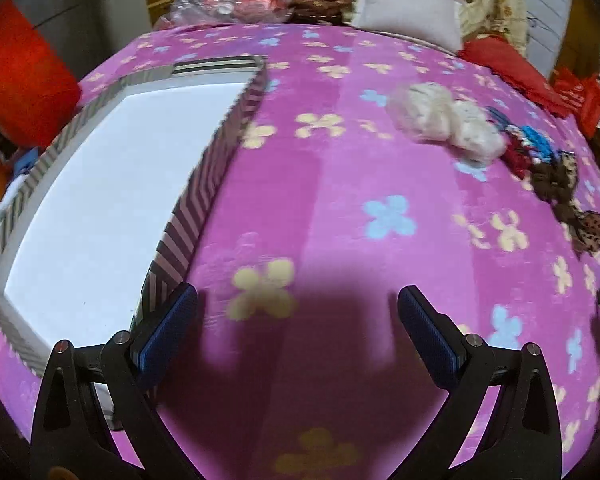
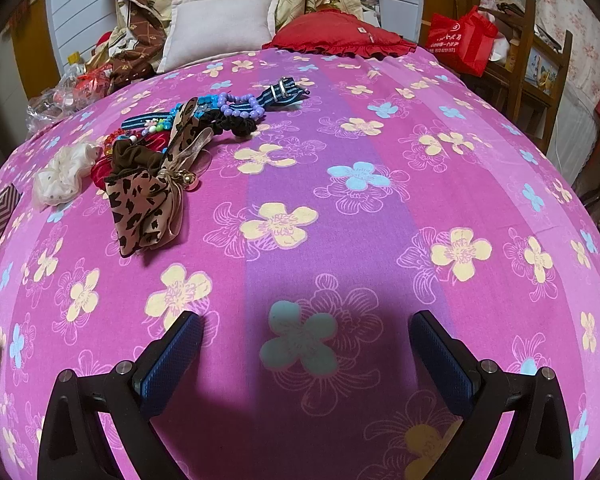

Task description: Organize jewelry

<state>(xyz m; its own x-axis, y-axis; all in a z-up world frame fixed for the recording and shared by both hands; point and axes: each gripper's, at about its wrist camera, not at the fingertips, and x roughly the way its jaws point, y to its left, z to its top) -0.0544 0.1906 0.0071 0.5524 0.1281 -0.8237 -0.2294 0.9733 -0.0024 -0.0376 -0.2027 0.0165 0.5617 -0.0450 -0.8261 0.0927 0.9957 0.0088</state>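
Gaping empty, both grippers point(image 1: 298, 300) point(image 2: 305, 326) face jewelry point(image 2: 188, 136), seemingly scrunchies.

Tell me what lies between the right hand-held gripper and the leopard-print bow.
Nothing but bare flowered bedsheet. In the right wrist view, the open right hand-held gripper hovers apart from the leopard-print bow, with only printed flowers and shadow between.

Bare bedspread point(image 2: 340, 240) lies clear ahead; accessory pile point(image 2: 172, 148) blocks far left; striped box point(image 1: 204, 184) walls left.
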